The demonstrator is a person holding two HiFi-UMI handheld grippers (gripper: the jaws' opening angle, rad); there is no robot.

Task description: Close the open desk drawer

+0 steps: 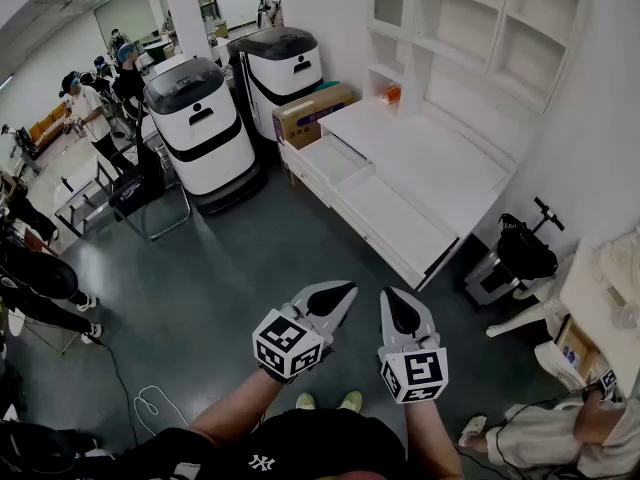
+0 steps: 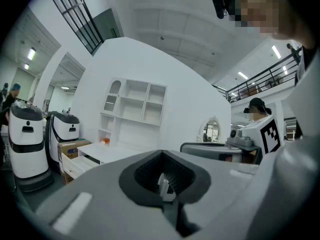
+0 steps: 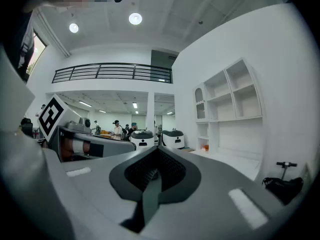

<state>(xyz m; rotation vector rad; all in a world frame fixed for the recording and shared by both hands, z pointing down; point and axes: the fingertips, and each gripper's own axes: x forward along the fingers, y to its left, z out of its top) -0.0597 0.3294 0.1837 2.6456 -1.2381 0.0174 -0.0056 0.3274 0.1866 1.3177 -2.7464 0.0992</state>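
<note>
The white bench point(image 1: 430, 163) fills your 1 o'clock in the head view, set against the wall with a white shelf unit point(image 1: 470, 28) standing on its far side. At your 11 o'clock two white machines with dark tops stand side by side on the dark floor point(image 1: 250, 258), the nearer one point(image 1: 200, 128) further left and the other point(image 1: 285, 68) behind it. A cardboard box point(image 1: 315, 113) sits on the floor between the farther machine and the 9 o'clock end of the bench.

The open drawer point(image 1: 335, 158) is at your 12 o'clock, pulled out from the front of the bench near that same end, just beside the box. Its inside looks bare and white. In your left gripper view the same drawer point(image 2: 80, 160) shows at 9 o'clock, jutting from the bench point(image 2: 115, 154).

A black scooter point(image 1: 525, 248) stands on the floor at your 2 o'clock, by the other end of the bench. A small orange object point(image 1: 390, 94) rests at the back of the bench, under the shelves.

Your left gripper point(image 1: 335, 298) and right gripper point(image 1: 398, 308) hang side by side at 6 o'clock, well apart from the drawer. Each gripper view shows the jaws pressed together with nothing between them, left point(image 2: 165, 184) and right point(image 3: 152, 176) alike.
</note>
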